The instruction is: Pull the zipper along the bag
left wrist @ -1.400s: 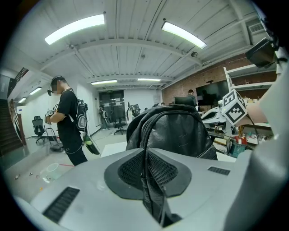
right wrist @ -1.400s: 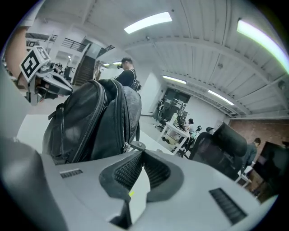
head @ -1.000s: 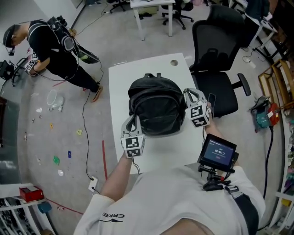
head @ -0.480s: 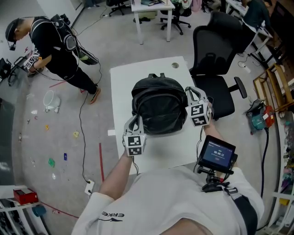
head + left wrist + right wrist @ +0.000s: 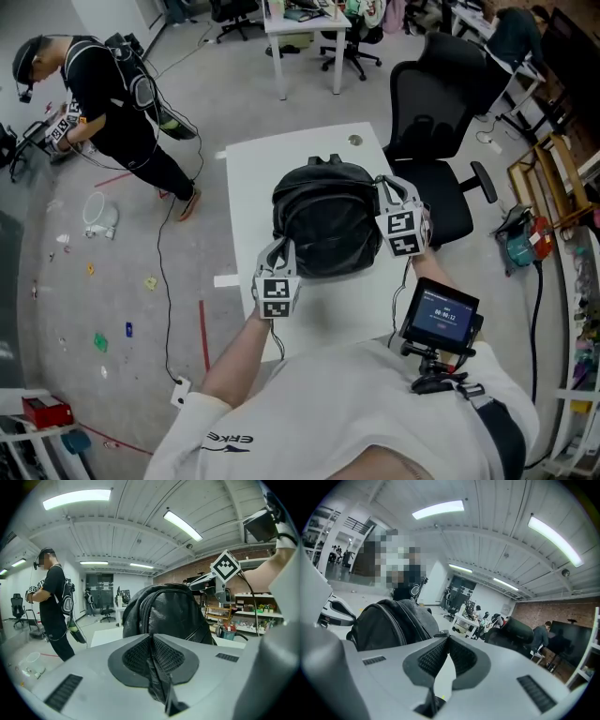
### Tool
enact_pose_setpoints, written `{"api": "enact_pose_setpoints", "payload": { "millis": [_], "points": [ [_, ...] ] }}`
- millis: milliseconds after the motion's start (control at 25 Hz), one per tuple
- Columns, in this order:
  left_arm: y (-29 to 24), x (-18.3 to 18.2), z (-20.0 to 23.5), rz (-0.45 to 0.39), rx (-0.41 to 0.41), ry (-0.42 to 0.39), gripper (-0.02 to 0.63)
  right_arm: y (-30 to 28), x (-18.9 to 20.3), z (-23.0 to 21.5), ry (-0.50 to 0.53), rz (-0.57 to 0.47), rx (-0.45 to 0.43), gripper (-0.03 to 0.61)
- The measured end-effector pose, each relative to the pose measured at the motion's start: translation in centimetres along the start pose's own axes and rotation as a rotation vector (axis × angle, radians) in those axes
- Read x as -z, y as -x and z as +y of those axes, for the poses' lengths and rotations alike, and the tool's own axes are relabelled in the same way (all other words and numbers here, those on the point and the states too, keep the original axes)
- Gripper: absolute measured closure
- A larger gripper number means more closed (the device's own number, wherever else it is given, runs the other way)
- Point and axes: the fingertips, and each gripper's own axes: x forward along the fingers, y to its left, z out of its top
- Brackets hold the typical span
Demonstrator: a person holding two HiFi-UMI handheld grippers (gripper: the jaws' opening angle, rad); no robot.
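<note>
Neither gripper shifted since before. Left gripper point(image 5: 279, 249) clenched the backpack's point(image 5: 323, 225) black strap point(image 5: 157, 681) at lower left; right gripper point(image 5: 385, 190) pinched its zipper pull point(image 5: 440, 633) at the right. Backpack stood on white counter point(image 5: 251, 187).

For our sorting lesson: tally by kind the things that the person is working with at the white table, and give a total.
backpack: 1
grippers: 2 (left gripper, right gripper)
Total: 3
</note>
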Motion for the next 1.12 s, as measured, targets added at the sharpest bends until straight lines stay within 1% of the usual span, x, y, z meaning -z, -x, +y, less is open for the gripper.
{"api": "enact_pose_setpoints", "payload": {
  "millis": [200,680,1120],
  "points": [
    [-0.1,0.0,0.1,-0.004,0.019,0.002,0.609,-0.1,-2.1,0.7,0.030,-0.012,0.002,0.563],
    [0.2,-0.1,0.5,-0.023,0.056,0.014,0.609,-0.5,-5.6,2.6,0.097,-0.017,0.000,0.561],
    [0.7,0.2,0.8,-0.033,0.072,0.015,0.609,-0.8,-7.5,4.8,0.194,-0.003,-0.011,0.561]
  ]
}}
